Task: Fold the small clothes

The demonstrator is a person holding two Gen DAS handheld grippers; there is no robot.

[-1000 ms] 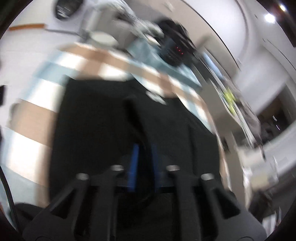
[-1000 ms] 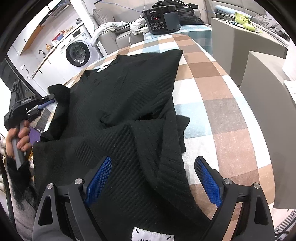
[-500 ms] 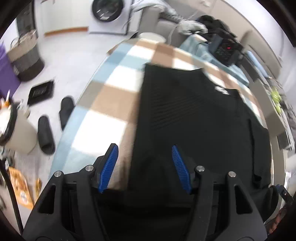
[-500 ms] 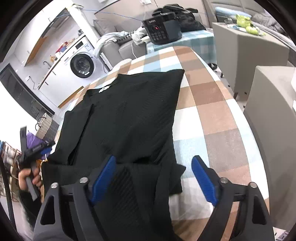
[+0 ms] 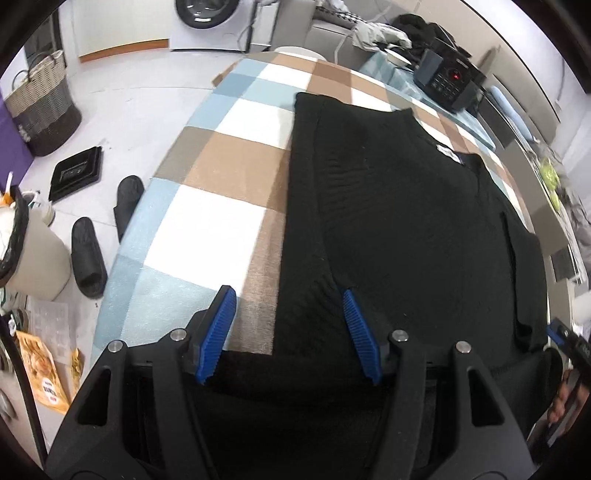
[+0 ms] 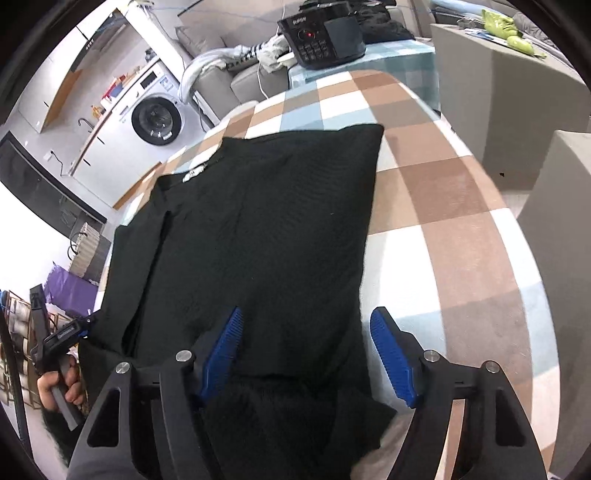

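Beside sweater [image 5: 406, 229] hem, bare blanket [image 5: 207, 206]

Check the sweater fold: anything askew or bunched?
Mostly tidy. The black sweater lies flat on the checked cloth, sides folded in. Only the near hem is bunched and rumpled by the right gripper, whose jaws are closing over it.

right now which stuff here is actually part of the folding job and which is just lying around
Part of the job:
black sweater
checked table cover
left gripper
right gripper, jaws closing

Lying about:
slippers
woven basket
washing machine
black cooker
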